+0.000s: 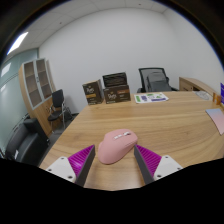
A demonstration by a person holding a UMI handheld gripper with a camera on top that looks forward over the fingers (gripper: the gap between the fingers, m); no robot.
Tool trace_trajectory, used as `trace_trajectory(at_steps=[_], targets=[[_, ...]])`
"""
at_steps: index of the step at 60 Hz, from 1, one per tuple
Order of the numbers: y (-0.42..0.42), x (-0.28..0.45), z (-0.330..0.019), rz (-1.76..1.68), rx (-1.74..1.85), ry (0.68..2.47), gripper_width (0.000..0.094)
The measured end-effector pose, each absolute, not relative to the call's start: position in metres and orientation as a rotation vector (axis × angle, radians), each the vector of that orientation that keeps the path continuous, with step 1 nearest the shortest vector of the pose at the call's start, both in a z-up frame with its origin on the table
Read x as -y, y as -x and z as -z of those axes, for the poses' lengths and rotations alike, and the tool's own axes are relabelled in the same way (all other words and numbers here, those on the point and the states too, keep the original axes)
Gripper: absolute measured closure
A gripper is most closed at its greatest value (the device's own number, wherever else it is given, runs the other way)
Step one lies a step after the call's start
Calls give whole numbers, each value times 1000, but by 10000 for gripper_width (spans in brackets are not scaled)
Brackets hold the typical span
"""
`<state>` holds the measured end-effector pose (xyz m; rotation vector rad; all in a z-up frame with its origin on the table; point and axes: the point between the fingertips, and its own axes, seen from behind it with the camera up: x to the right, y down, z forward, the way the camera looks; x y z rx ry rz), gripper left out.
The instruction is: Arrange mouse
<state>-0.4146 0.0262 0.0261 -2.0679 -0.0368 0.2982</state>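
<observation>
A pink computer mouse (117, 147) sits between the tips of my gripper (115, 150), low over a light wooden table (170, 125). Both fingers press on its sides: the left pad (80, 158) meets its left flank and the right pad (148, 157) its right flank. The mouse's front points away from me and its rear half lies between the fingertips. I cannot tell whether its underside touches the table.
Papers (152, 98) lie on the far part of the table and a pink sheet (217, 120) at its right edge. Cardboard boxes (108, 91) and an office chair (153, 79) stand beyond the table. Another chair (56, 106) and a cabinet (36, 82) are at the left.
</observation>
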Motion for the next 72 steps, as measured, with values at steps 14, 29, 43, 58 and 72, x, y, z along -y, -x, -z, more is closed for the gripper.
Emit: trace_trajectory(at_steps=[14, 29, 43, 58, 72], targets=[[417, -74, -4, -262, -16, 2140, 121], [432, -106, 4, -193, 52, 2170, 246], [436, -109, 4, -111, 151, 2145, 445], [438, -103, 2, -151, 213, 2127, 480], [420, -90, -23, -224, 204, 2089, 481]])
